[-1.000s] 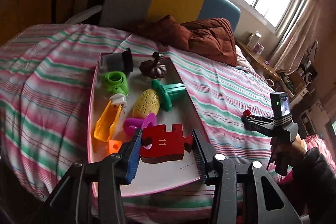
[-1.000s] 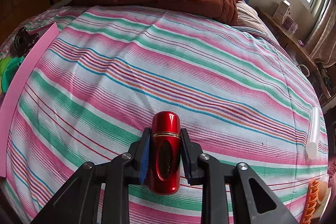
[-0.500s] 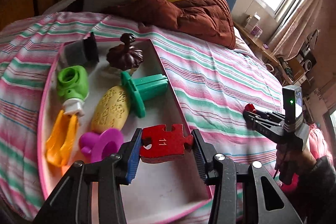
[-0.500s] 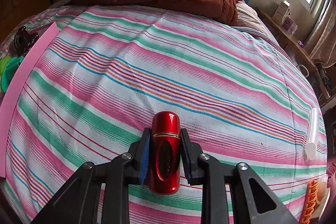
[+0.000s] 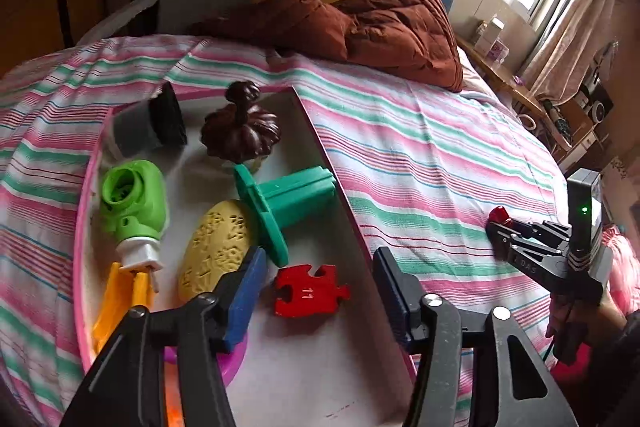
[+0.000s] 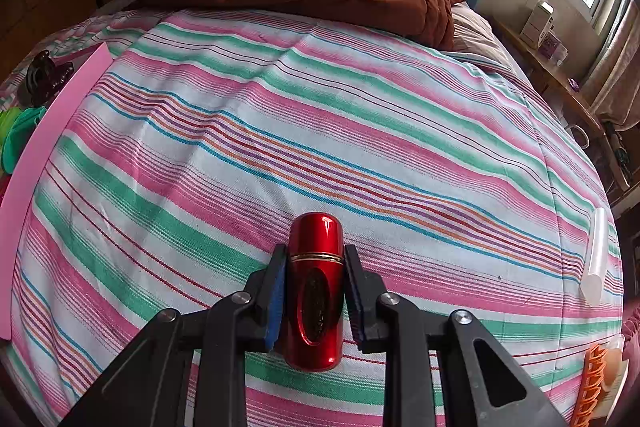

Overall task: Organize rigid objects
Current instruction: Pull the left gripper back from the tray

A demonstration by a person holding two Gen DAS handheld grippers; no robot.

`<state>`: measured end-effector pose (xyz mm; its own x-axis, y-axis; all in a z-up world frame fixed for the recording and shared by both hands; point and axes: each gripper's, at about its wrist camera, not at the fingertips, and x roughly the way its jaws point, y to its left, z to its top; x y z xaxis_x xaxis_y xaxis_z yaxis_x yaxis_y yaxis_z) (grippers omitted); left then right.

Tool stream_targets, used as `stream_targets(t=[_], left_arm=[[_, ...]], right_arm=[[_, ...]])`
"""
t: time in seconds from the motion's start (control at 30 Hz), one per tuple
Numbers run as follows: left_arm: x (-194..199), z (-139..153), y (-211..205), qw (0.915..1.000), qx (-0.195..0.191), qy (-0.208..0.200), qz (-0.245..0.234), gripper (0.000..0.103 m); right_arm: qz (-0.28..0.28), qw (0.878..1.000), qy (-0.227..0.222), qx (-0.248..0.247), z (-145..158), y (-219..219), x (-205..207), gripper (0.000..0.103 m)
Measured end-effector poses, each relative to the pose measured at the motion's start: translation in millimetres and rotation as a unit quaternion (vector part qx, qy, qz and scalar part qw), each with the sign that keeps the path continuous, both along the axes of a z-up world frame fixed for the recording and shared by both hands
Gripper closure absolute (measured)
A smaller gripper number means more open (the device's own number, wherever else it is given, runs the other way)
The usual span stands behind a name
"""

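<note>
Red puzzle piece lies in tray, left gripper opening.

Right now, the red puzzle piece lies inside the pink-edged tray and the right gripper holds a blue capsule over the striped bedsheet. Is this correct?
One detail is wrong: the capsule is red, not blue; only the pads gripping it are blue. The right wrist view shows this. The rest holds: the red puzzle piece lies inside the pink-edged tray, and the right gripper holds the capsule over the striped bedsheet.

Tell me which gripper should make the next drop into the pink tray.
Right. The right gripper is shut on the red capsule over the striped bedspread. The left gripper's jaws are opening, the red puzzle piece already in the pink tray.
</note>
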<state>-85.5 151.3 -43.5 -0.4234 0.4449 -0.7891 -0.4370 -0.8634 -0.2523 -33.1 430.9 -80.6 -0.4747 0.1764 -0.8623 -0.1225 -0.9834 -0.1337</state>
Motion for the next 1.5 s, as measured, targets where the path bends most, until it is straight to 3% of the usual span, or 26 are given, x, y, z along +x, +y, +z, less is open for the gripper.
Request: stream_targets(t=[0.3,0.87,1.37,1.5], left_arm=[[45.4,33.7,-43.3,0.9937,-0.041,0.093,0.049,0.040],[71.6,44.1,-91.0,0.9873,-0.050,0.110,0.104,0.038],[71.8,37.1,-114.7,0.9835,-0.055,0.107,0.135,0.035],[72.5,35.7,-120.0,0.9823,-0.057,0.107,0.143,0.034]], right_arm=[[0.003,1.000,0.002,0.008,-0.4,-0.1,-1.4,0.077],[-0.005,1.000,0.007,0.004,-1.4,2.0,-0.5,0.077],[-0.054,0.998,-0.039,-0.024,5.0,-2.5,1.2,0.077],[-0.059,0.996,-0.043,-0.054,7.4,-5.0,8.0,0.077]])
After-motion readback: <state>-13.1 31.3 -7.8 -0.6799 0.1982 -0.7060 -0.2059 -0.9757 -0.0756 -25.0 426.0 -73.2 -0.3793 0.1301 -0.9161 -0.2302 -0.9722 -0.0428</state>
